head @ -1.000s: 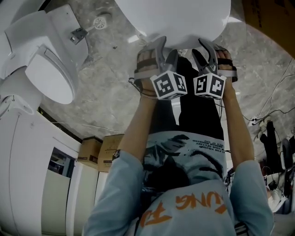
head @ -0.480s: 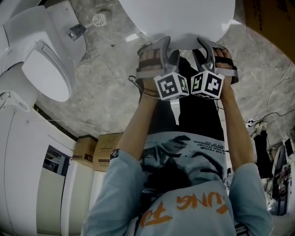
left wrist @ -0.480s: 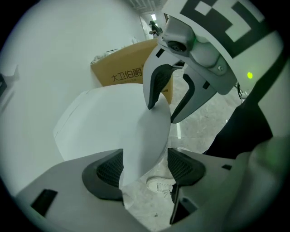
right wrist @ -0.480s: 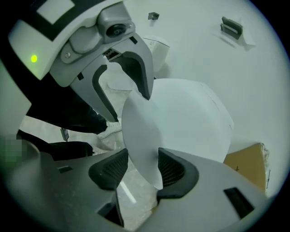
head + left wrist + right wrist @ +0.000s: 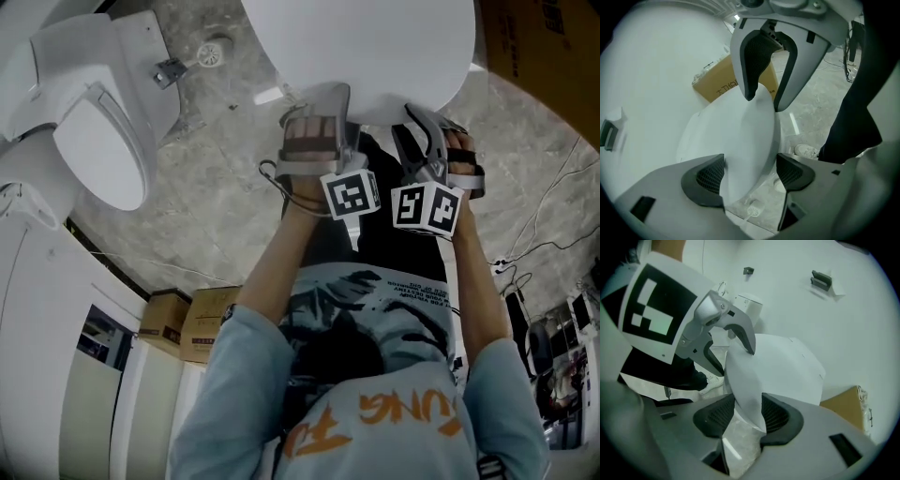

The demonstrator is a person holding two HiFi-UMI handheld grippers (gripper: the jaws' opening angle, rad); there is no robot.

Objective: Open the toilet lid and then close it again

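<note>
The toilet lid [image 5: 366, 47] is a broad, smooth oval of glossy white plastic at the top of the head view. Its rounded front rim points toward the person, and both grippers meet it there side by side. In the gripper views the rim tapers to a thin, curved edge, with mottled floor showing beneath it.

The right gripper [image 5: 747, 416] has just been closing. Its two ribbed black pads [image 5: 776, 416] now sit tight against either face of that thin edge, clamping it. The left gripper [image 5: 750, 173] has just been opening and stands at its widest. The rim passes between its jaws, with one mesh-textured pad [image 5: 705, 176] against the lid's face and the other clear of it, so it has no grip. Each gripper carries a cube with black-and-white square markers [image 5: 349, 195].

The floor [image 5: 216, 206] is grey, marble-patterned stone with a round metal drain [image 5: 214, 52]. A second white toilet [image 5: 94, 150] stands well apart at the left, its oval lid down. Brown cardboard boxes [image 5: 183, 319] sit at the foot of white panels [image 5: 56, 356], near the person's left elbow.
</note>
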